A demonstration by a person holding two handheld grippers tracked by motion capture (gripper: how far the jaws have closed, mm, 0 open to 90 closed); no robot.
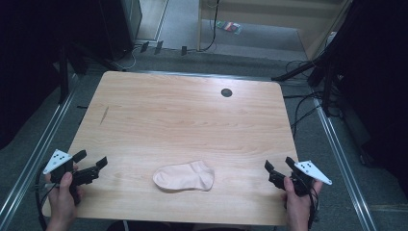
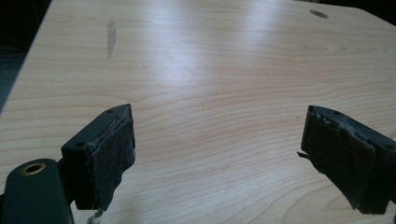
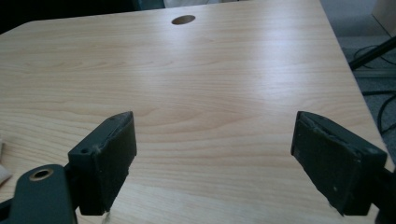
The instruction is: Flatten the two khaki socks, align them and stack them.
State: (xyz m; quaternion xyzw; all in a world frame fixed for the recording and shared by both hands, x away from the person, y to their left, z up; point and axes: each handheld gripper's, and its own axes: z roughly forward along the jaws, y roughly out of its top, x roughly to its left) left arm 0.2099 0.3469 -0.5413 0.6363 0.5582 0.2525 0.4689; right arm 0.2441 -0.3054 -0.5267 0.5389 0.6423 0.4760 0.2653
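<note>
A pale pink sock [image 1: 184,176] lies flat on the wooden table [image 1: 183,115], near the front edge and about midway across. My left gripper [image 1: 91,161] is held at the table's front left corner, well to the left of the sock, jaws wide open and empty. My right gripper [image 1: 279,163] hovers at the front right corner, to the right of the sock, also wide open with nothing between its jaws. In the left gripper view [image 2: 219,140] bare wood shows between the jaws. A sliver of the sock [image 3: 3,170] shows at the left edge of the right gripper view.
A dark round cable hole [image 1: 226,92] sits near the table's far right. A grey smudge [image 1: 104,114] marks the wood at the left. Cables [image 1: 303,103] and dark stands crowd the floor to the right, a metal rail [image 1: 43,144] runs along the left.
</note>
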